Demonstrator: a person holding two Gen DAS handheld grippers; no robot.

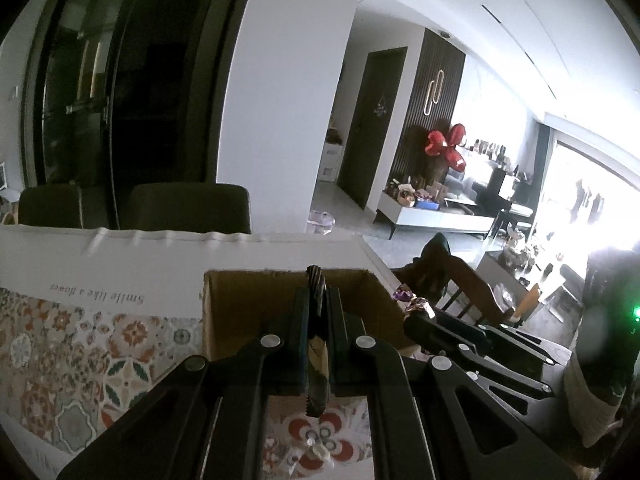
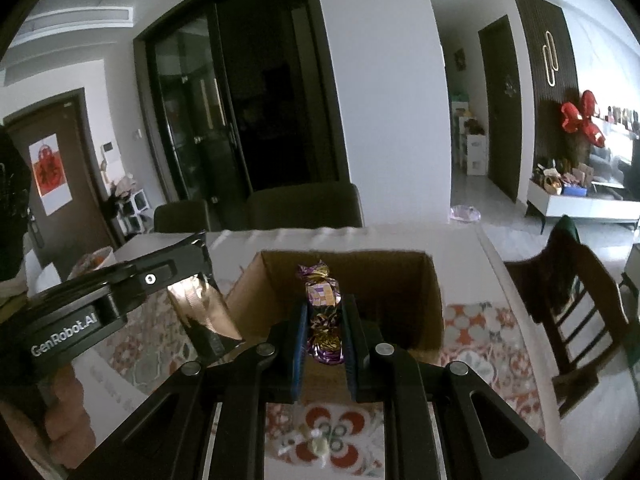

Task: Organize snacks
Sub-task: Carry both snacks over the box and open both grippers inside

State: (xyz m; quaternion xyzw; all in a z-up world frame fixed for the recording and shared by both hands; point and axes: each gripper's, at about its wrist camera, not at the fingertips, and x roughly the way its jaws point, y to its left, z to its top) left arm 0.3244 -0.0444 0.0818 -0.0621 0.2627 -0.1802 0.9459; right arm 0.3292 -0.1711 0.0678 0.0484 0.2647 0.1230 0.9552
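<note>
- Right gripper [image 2: 323,316] clamped around a purple-and-gold foil candy [image 2: 322,300], poised over the near wall of the open cardboard box [image 2: 434,304].
- Left gripper [image 1: 318,312] pinched tight on a flat dark snack packet [image 1: 317,292] held edge-on, likewise at the box's near rim.
- Best carried forward past the near wall before letting go, one side at a time, so neither wrapper catches the cardboard.
- Loose pale sweet [image 2: 318,446] lying on the patterned bench [image 1: 80,344] just below, probably due for collection too.
- Both grippers crowd one opening; collision likely.
- Beyond: dark chair backs [image 1: 192,208], white pillar.
</note>
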